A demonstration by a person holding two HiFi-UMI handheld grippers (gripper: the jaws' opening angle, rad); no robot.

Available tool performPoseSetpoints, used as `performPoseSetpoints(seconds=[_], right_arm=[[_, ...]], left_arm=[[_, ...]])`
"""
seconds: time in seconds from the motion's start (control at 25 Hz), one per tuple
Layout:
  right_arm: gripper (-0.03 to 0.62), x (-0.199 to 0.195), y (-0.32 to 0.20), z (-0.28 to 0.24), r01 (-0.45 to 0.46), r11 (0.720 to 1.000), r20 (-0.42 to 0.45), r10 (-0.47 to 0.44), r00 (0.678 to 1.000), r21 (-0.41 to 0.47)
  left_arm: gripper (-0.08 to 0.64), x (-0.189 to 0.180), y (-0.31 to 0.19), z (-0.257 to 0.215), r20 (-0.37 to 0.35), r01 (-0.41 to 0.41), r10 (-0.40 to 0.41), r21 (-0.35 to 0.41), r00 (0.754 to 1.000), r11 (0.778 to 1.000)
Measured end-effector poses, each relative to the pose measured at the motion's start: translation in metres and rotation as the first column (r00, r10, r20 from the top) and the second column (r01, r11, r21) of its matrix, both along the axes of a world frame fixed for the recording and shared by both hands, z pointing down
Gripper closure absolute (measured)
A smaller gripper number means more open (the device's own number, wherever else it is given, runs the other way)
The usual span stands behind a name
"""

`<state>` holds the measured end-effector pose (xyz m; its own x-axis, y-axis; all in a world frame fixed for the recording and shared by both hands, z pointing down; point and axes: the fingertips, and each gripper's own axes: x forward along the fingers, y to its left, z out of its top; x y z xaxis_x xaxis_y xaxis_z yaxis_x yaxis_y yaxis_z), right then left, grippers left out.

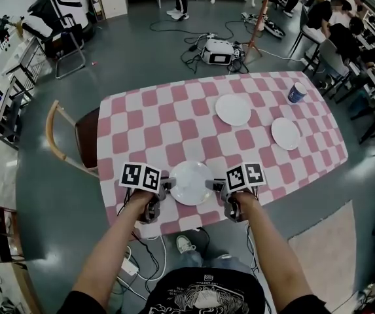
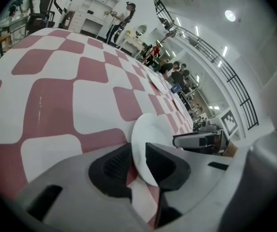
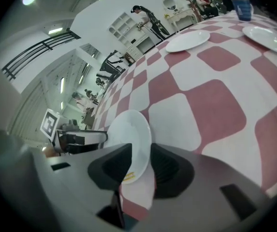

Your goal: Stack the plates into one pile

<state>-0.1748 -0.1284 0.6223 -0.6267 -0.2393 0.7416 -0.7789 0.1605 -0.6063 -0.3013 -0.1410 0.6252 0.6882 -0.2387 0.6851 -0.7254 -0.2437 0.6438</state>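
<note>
We hold the near plate (image 1: 190, 182) at the front edge of the tabletop (image 1: 141, 129) from both sides. The left gripper (image 1: 164, 186) has its jaws clamped on the left rim, and the right gripper (image 1: 216, 186) is clamped on the right rim. The far plate (image 1: 233, 109) and the right plate (image 1: 285, 133) both lie ahead and to our right, so the carry likely goes that way. Only the head view shows that spread. Only the gripper views show each rim pinched between the pads.
</note>
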Motion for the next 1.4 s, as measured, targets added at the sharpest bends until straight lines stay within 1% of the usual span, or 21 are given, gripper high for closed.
performPoseSetpoints(seconds=[0.08,0.16,0.24,0.4,0.6,0.84,1.12,1.28,1.4], right_arm=[[0.493,0.004,-0.003,0.002,-0.014,1.0,-0.029,0.014,0.999,0.012],[0.528,0.006,-0.004,0.004,-0.04,0.999,-0.038,0.041,0.998,0.021],[0.531,0.006,-0.004,0.004,-0.061,0.998,-0.023,0.061,0.998,0.022],[0.546,0.011,-0.01,-0.009,-0.084,0.995,0.009,0.083,0.996,0.051],[0.549,0.025,-0.016,-0.025,-0.094,0.991,0.009,0.093,0.996,0.092],[0.549,0.061,-0.023,-0.045,-0.134,0.982,0.018,0.132,0.991,0.134],[0.549,0.114,-0.037,-0.061,-0.163,0.972,0.038,0.159,0.987,0.167],[0.552,0.148,-0.052,-0.064,-0.173,0.97,0.075,0.162,0.984,0.17],[0.551,0.174,-0.06,-0.061,-0.178,0.971,0.085,0.166,0.982,0.162]], left_arm=[[0.488,-0.002,-0.002,0.001,0.008,0.008,-0.008,0.0,1.0,1.0],[0.505,-0.003,-0.002,0.003,0.03,0.004,-0.004,0.011,1.0,1.0],[0.505,-0.004,-0.002,0.003,0.048,0.002,-0.004,0.026,0.999,1.0],[0.512,0.0,-0.01,-0.004,0.029,0.027,-0.029,0.047,0.999,0.999],[0.512,0.015,-0.016,-0.015,0.026,0.016,-0.018,0.069,1.0,0.998],[0.514,0.051,-0.028,-0.035,0.007,-0.018,0.017,0.114,1.0,0.993],[0.514,0.105,-0.047,-0.053,0.003,-0.045,0.045,0.155,0.999,0.987],[0.515,0.139,-0.065,-0.058,-0.006,-0.037,0.039,0.164,0.999,0.986],[0.515,0.166,-0.074,-0.058,0.003,-0.041,0.041,0.168,0.999,0.985]])
